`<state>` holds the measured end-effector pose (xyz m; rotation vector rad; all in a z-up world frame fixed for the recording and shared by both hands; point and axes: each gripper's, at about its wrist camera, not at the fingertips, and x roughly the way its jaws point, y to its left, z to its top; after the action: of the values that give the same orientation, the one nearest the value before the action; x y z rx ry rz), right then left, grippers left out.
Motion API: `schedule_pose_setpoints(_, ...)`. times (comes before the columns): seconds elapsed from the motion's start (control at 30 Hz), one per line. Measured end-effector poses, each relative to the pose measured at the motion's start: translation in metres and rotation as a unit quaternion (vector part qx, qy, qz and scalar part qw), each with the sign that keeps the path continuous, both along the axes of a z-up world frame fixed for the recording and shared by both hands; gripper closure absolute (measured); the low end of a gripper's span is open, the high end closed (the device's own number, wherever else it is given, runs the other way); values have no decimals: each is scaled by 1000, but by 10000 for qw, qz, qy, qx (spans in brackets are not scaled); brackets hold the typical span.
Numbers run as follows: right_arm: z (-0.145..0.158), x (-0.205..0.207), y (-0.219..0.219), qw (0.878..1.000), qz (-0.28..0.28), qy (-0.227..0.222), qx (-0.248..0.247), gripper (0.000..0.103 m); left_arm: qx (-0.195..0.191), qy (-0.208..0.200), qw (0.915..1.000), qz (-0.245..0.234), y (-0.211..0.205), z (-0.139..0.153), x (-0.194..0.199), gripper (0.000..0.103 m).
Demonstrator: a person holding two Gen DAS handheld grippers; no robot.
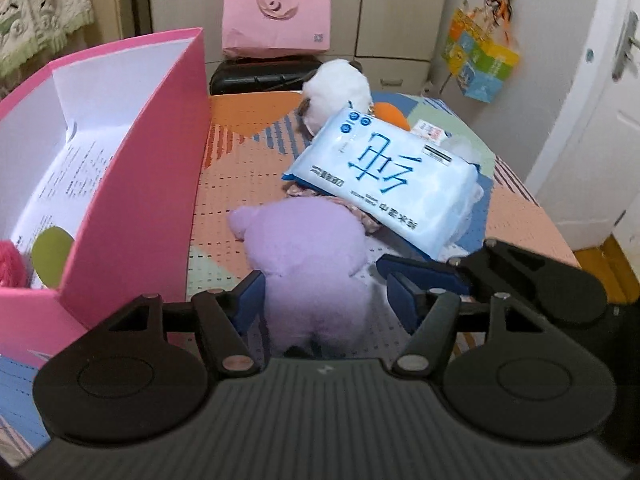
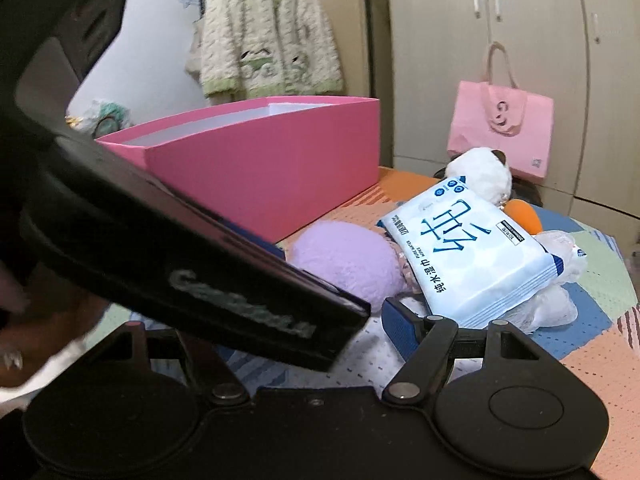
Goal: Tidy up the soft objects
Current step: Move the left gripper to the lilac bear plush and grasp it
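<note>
A purple plush toy (image 1: 312,272) (image 2: 344,264) lies on the patchwork table cover, between the fingers of my left gripper (image 1: 324,300). The left pad rests against its side and a thin gap shows at the right pad (image 1: 400,300). A blue-white pack of wet wipes (image 1: 384,180) (image 2: 472,256) leans across the toy's far end. Behind it sit a white plush (image 1: 336,88) (image 2: 480,176) and an orange soft piece (image 1: 390,114) (image 2: 524,216). My right gripper (image 2: 324,334) is open just below the pack; its left finger is hidden behind the left gripper's body.
An open pink box (image 1: 140,184) (image 2: 260,172) stands at the left, holding a printed sheet, a green disc (image 1: 52,252) and a pink fluffy thing (image 1: 10,264). Crumpled clear plastic (image 2: 560,304) lies under the wipes. A pink bag (image 1: 276,12) sits on a black case (image 1: 256,76) behind the table.
</note>
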<state>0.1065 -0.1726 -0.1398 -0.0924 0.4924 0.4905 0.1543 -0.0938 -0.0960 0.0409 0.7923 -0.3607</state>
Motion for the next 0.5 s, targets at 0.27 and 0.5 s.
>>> schedule_pose_setpoints(0.27, -13, 5, 10, 9999, -60, -138, -63, 26, -184, 92, 9997, 88, 6, -13, 1, 51)
schedule_pose_setpoints(0.5, -19, 5, 16, 9991, -242, -353, 43, 34, -205, 5, 9997, 151, 6, -16, -1, 53)
